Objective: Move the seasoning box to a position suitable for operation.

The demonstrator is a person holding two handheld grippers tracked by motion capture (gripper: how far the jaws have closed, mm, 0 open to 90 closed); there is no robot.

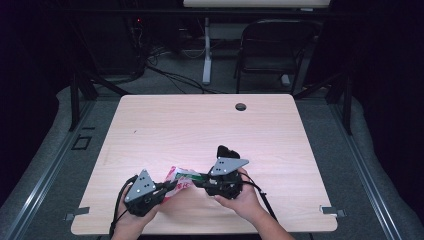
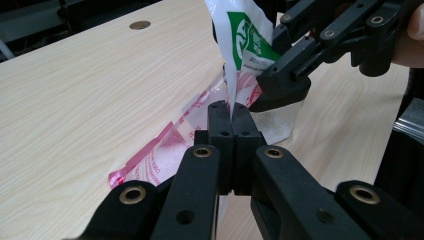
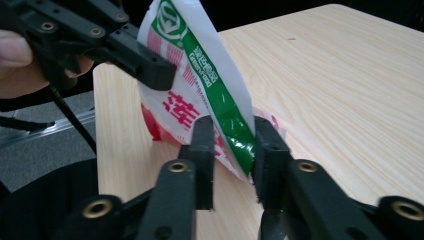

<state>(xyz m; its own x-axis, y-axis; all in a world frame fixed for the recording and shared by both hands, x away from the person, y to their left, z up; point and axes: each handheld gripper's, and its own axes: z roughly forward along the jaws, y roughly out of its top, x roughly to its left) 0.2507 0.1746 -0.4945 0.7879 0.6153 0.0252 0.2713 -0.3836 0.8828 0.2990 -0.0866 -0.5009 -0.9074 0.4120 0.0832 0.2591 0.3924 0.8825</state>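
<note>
A thin plastic bag (image 1: 181, 176) printed in red, white and green is lifted off the near part of the wooden table (image 1: 200, 125). My left gripper (image 1: 171, 186) is shut on it; in the left gripper view its jaws (image 2: 231, 112) pinch the bag's (image 2: 250, 35) lower edge. My right gripper (image 1: 198, 179) comes from the right. In the right gripper view its jaws (image 3: 234, 135) stand apart around the bag's (image 3: 200, 60) green edge, which slants across the gap and is not pinched. Each gripper view also shows the other gripper at the bag.
A round cable hole (image 1: 241, 106) sits near the table's far edge. Beyond the table stand a black chair (image 1: 272, 45) and a white desk leg (image 1: 206, 50) with cables on the floor. The person's hands are at the near edge.
</note>
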